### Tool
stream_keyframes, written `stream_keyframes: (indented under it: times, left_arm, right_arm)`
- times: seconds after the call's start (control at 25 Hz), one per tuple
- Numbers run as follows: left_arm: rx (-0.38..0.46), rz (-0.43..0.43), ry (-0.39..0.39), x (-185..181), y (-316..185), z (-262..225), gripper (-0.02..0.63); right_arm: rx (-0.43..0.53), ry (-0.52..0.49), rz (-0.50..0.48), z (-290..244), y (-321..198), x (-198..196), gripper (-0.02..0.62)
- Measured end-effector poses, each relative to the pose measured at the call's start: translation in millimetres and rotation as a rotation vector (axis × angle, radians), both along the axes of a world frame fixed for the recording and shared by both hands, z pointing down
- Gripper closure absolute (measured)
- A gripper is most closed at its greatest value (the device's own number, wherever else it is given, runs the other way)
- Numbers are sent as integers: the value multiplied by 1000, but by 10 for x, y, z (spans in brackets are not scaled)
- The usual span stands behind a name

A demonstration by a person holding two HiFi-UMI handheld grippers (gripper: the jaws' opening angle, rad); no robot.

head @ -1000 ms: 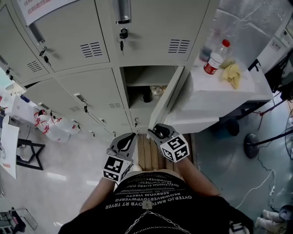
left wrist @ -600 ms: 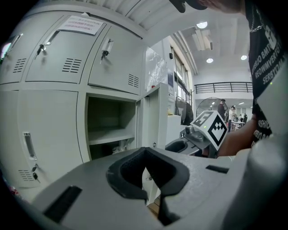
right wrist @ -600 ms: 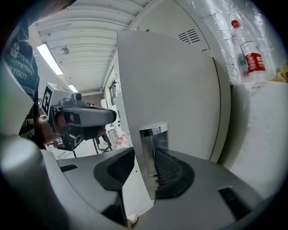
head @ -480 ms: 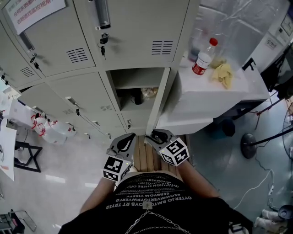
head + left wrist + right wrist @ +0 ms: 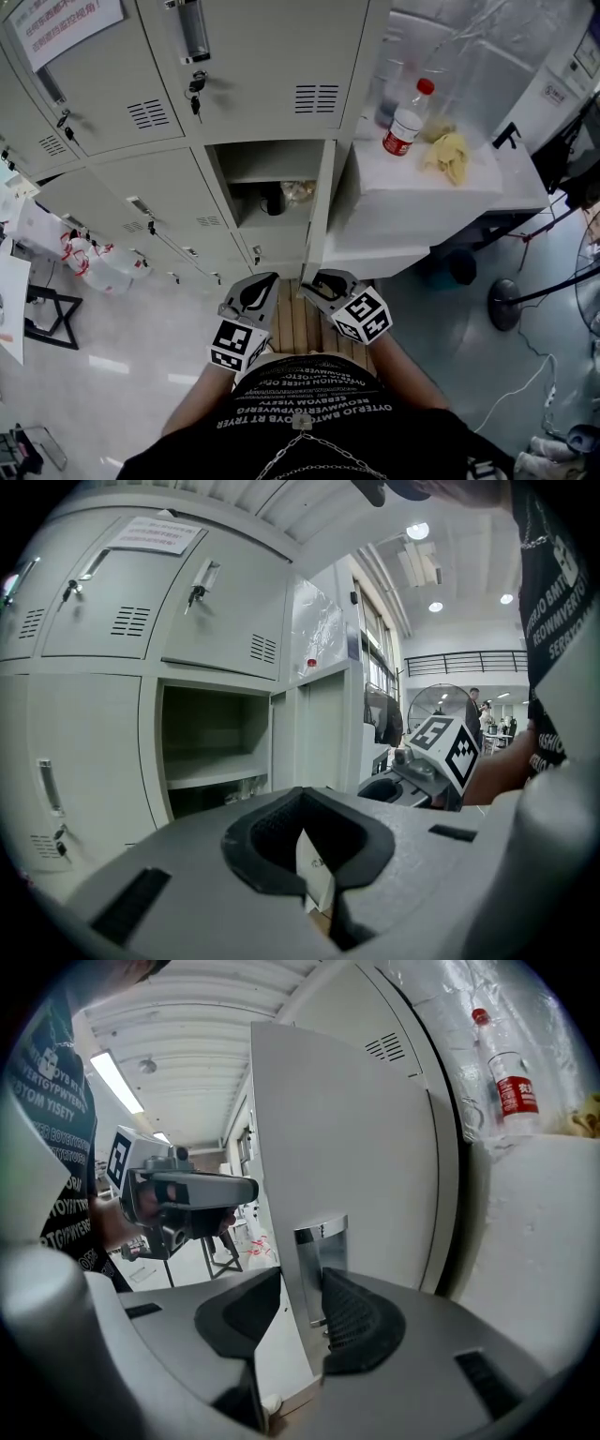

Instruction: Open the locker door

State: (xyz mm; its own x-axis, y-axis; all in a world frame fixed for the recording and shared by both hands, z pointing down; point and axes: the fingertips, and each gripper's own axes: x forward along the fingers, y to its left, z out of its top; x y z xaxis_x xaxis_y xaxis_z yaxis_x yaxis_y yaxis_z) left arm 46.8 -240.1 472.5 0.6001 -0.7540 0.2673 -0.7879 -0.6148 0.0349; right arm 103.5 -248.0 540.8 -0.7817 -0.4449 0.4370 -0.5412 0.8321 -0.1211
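Note:
The grey locker door stands swung out, edge-on to me, and leaves its compartment open. Small items lie on the compartment's shelf. My right gripper is at the door's free edge. Both pads clamp that edge at the chrome handle plate. My left gripper hovers just to the left of it, pads together and holding nothing. It faces the open compartment and touches nothing.
More shut locker doors with keys lie to the left and above. Right of the door stands a white covered table with a bottle and a yellow cloth. A wooden pallet is underfoot. A fan stand is on the floor at right.
The door has swung further out, from slanted to nearly edge-on, with my right gripper staying on its edge. The left gripper has kept its place.

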Motion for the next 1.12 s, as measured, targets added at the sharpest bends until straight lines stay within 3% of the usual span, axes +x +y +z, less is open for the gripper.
stream_keyframes:
  times: [0.68, 0.96, 1.0, 1.08, 1.12]
  left_arm:
    - [-21, -59, -20, 337, 338, 14, 614]
    - [-17, -134, -66, 193, 608, -55, 614]
    - [-10, -148, -69, 161, 651, -103, 614]
    - [18, -172, -66, 118, 721, -230, 614]
    - [33, -182, -63, 106, 752, -298, 614]
  right_arm:
    - [-24, -55, 80, 29, 77, 666, 469]
    - [59, -40, 179, -140, 109, 971, 457]
    - [92, -43, 198, -232, 137, 1032, 465]
    - [154, -75, 227, -438, 214, 1131, 575]
    - [173, -105, 225, -537, 271, 1148, 598]
